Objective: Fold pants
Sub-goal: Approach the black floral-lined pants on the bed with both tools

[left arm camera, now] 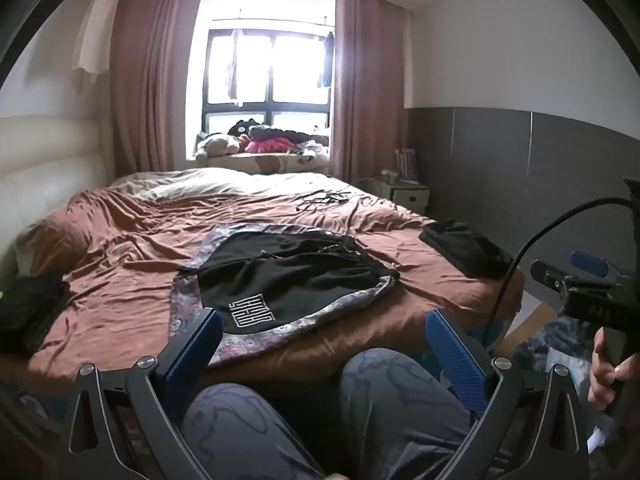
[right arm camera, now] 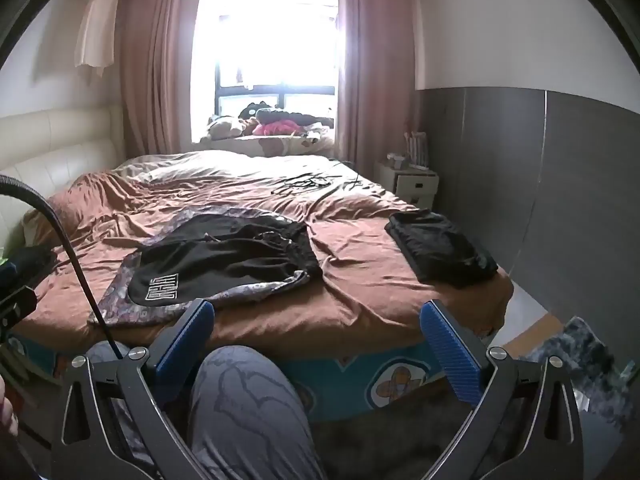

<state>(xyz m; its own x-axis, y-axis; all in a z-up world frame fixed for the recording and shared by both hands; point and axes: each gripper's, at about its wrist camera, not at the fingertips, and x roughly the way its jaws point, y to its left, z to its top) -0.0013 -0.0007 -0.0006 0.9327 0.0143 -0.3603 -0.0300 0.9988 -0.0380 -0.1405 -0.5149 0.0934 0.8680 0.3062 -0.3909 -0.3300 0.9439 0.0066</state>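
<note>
Black shorts-style pants are lying spread on the brown bed cover, near the foot edge of the bed and close in front of both grippers. Fabric is looking thin and rumpled, with a wide patterned purple-grey border running along the hems and side. A white geometric emblem is showing on the leg nearest the camera. The gathered waistband is sitting at the far right end of the garment, bunched and wrinkled.

Around it: a folded dark garment is resting well apart to the right, near the bed's right edge. Another dark pile is lying at the left edge. A tangle of black cable is sitting farther back on the cover. Soft toys and clothes are heaped on the window ledge; a white nightstand is standing by the grey wall. The person's knees in grey patterned trousers are filling the space between the grippers and the bed.

Long axis of the pants is running diagonally, leg hems pointing near-left, waistband pointing far-right.

Left gripper is hovering short of the bed, jaws spread wide, nothing between them. Right gripper is doing likewise, jaws wide, gripping nothing; a hand is holding its handle in the left wrist view.
</note>
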